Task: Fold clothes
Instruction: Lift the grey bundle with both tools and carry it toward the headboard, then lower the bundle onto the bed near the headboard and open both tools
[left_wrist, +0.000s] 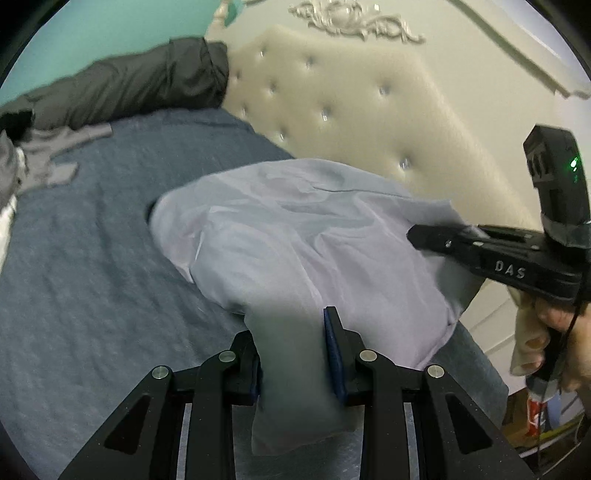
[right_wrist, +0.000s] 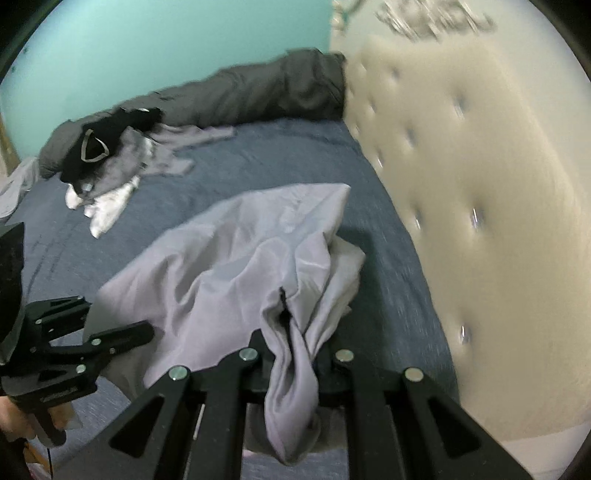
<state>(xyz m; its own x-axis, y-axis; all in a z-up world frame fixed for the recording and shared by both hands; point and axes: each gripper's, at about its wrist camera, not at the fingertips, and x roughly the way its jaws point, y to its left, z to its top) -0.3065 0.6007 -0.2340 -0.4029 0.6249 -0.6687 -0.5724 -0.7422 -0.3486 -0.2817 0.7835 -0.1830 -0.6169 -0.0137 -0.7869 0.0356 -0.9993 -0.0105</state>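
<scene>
A blue-sheeted bed (right_wrist: 258, 162) with a tufted cream headboard (right_wrist: 480, 221) carries the pale lilac garment (right_wrist: 229, 258), half lifted near the headboard. The left gripper (left_wrist: 295, 354) and right gripper (right_wrist: 295, 354) each have fingers clamped on a bunched edge. This looks like spreading before the first fold; next, lay it flat.

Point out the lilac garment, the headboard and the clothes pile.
Lilac garment (right_wrist: 229, 258): right wrist view, on its spread middle panel.
Headboard (left_wrist: 351, 110): left wrist view, on the tufted cream padding.
Clothes pile (right_wrist: 99, 162): right wrist view, on the grey cloth just under the black item.
</scene>
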